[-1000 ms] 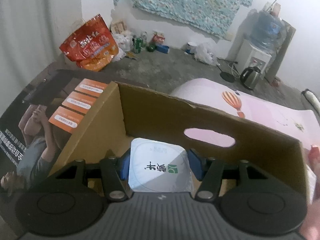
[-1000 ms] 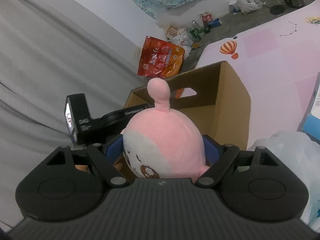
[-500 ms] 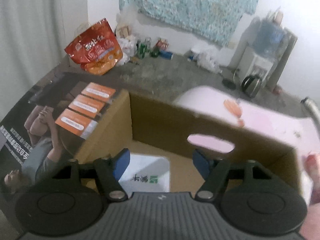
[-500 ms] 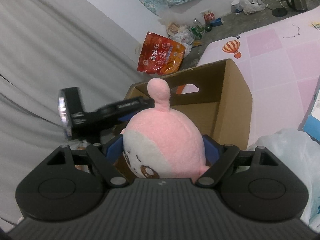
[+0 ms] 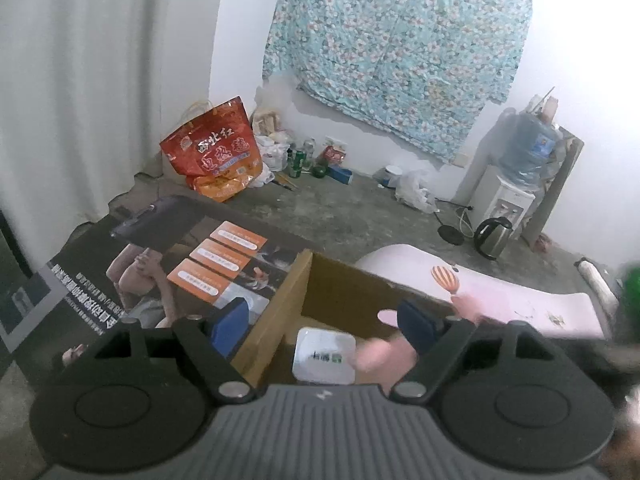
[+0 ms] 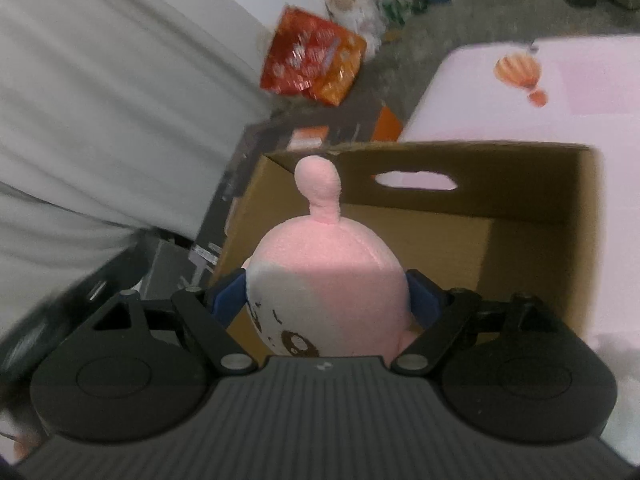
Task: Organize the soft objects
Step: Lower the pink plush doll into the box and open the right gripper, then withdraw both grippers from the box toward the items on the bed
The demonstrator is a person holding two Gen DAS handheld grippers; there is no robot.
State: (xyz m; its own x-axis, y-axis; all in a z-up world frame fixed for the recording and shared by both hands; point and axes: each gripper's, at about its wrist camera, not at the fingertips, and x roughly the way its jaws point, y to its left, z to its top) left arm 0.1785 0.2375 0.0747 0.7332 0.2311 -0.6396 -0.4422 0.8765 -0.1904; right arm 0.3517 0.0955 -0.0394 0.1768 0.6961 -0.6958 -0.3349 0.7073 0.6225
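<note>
Left gripper [image 5: 324, 322] hangs wide above my box [image 5: 340, 292], its jaws having just been opening, nothing between them; the white pack [image 5: 324, 356] lies on the box floor at 6 o'clock. Right gripper [image 6: 326, 296] clamps my pink plush [image 6: 332, 276] over the box [image 6: 520, 240], at its 9 o'clock side.

The lower body of the pink plush toy [image 6: 328, 276] is hidden behind the right gripper [image 6: 326, 300] housing. At 3 o'clock in the left wrist view, a green and dark object [image 5: 628, 304] is blurred and cut off; the white packet [image 5: 324, 354] print is illegible.
</note>
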